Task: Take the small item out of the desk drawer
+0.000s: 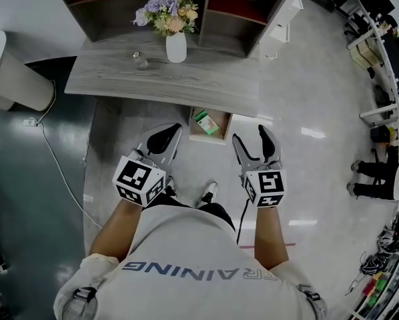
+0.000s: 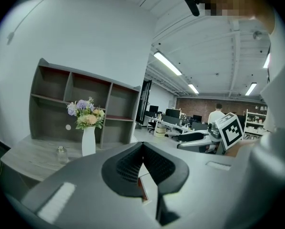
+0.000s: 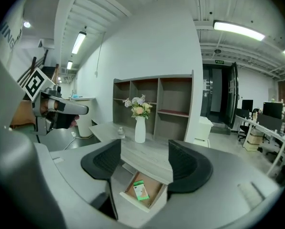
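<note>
An open wooden drawer (image 1: pixel 194 136) sticks out from under the grey desk (image 1: pixel 119 79), and a small green box (image 1: pixel 206 122) lies inside it. In the right gripper view the box (image 3: pixel 141 191) shows low between the jaws, inside the drawer (image 3: pixel 157 200). My right gripper (image 1: pixel 251 136) hangs to the right of the drawer, open (image 3: pixel 143 157) with nothing between its pads. My left gripper (image 1: pixel 173 133) is just left of the drawer, and its ribbed pads meet at the tips (image 2: pixel 142 148), so it is shut and empty.
On the desk stand a white vase of flowers (image 1: pixel 176 45) and a small glass bottle (image 1: pixel 139 60), with an open shelf unit (image 1: pixel 106 5) behind them. A pale bin (image 1: pixel 13 79) and a floor cable (image 1: pixel 53 155) lie at the left. Office desks and a standing person (image 2: pixel 216 114) are off to the right.
</note>
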A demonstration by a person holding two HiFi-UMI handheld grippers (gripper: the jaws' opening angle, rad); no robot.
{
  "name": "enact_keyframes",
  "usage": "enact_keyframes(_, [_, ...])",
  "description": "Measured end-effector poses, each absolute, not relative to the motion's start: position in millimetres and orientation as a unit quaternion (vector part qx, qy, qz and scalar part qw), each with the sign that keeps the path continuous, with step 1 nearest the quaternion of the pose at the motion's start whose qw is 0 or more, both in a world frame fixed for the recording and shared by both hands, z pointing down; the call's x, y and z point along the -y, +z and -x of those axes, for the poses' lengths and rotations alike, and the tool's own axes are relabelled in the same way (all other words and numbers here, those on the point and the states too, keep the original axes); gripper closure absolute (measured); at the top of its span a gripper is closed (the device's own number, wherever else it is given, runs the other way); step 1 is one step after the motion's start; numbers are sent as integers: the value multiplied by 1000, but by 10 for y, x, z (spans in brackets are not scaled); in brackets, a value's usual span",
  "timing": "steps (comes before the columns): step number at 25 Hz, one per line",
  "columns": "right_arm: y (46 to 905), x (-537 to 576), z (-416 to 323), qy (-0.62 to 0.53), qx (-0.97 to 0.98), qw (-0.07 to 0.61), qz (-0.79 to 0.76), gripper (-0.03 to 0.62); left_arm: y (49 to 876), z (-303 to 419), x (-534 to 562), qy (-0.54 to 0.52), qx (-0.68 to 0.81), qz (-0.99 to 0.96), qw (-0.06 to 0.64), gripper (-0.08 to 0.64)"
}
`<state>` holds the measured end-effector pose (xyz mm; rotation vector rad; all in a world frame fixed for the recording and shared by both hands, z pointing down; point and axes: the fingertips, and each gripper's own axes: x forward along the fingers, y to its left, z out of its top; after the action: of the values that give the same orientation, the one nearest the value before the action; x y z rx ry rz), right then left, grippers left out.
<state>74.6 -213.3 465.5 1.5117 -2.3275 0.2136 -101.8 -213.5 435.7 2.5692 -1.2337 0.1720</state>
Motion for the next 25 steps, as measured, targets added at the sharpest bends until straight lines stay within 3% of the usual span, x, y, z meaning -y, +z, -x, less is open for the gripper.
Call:
enact_keyframes(4, [4739,2152,-768,80,824,183,-530,136,4371,977,2111,65,430,-888,146,561])
enact_keyframes(7, [4795,2163,-726,84,828,186,-522,104,4394,977,2108,68,431,-888,147,561])
enact_keyframes(16, [5137,2166,-601,98,832,235,-492,75,4510,1007,2126,78,436,-882,161,561])
enact_keyframes(25, [6656,2422,-318,127,809,358,-449,75,4918,1179,2184,96,448,-865,204,561])
